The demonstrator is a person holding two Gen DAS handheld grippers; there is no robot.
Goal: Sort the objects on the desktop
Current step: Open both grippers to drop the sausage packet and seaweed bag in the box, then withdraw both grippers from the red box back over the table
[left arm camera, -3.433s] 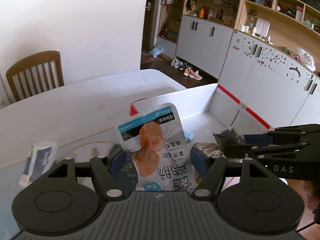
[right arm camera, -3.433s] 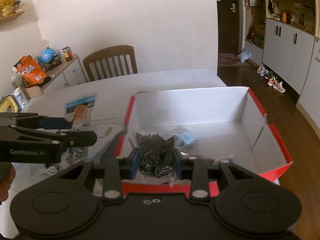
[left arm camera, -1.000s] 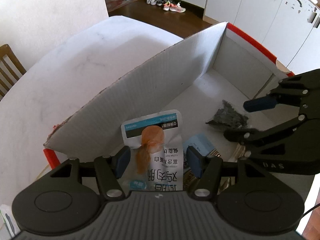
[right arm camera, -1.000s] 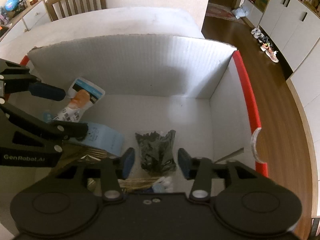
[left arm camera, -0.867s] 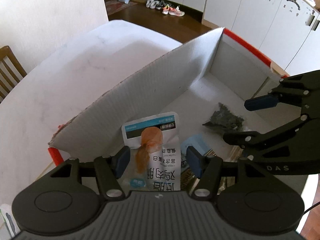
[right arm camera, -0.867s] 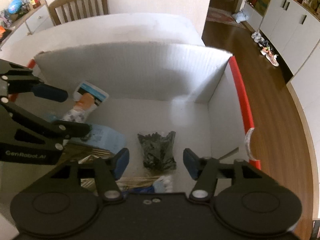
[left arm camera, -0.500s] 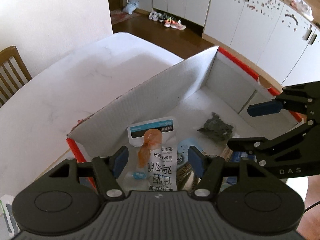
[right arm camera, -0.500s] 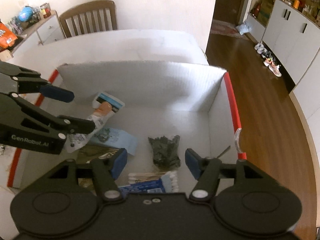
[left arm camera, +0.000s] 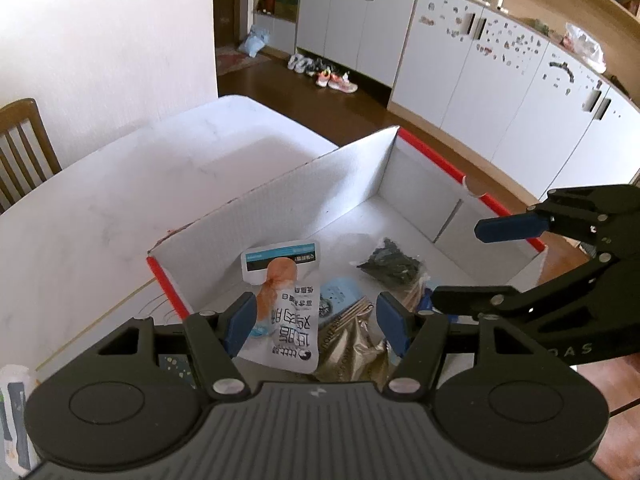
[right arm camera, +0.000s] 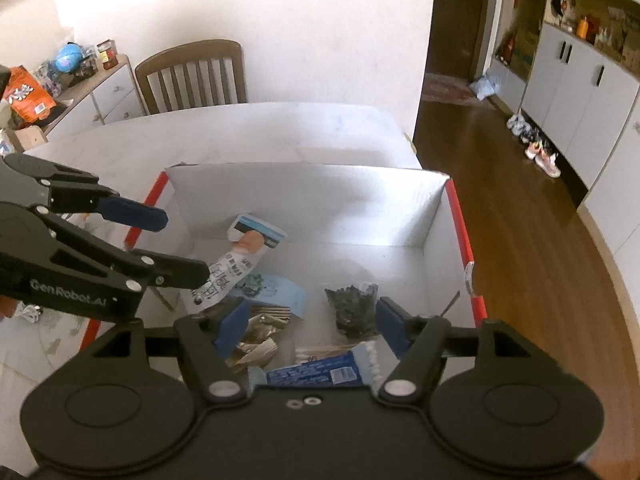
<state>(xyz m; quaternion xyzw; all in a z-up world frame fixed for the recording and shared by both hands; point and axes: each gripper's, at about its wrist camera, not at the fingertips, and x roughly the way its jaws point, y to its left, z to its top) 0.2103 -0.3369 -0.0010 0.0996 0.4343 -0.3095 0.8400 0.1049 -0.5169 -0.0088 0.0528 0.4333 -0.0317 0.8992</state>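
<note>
The left gripper (left arm camera: 316, 316) is held spread above the white box (left arm camera: 280, 208) on the counter (left arm camera: 120, 208), nothing pinched; the white snack pouch (left arm camera: 286, 300) lies inside, near the box's left wall. The right gripper (right arm camera: 306, 320) has just been opening and is spread over the dark packet (right arm camera: 354, 308), which lies untouched on the box floor; a blue pack (right arm camera: 276, 294) is seen between pouch and packet.

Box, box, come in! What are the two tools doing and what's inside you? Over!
Left tool open, right tool open, just widened, nothing gripped. Snack pouch and dark bag lying in box. Nothing in the way.
</note>
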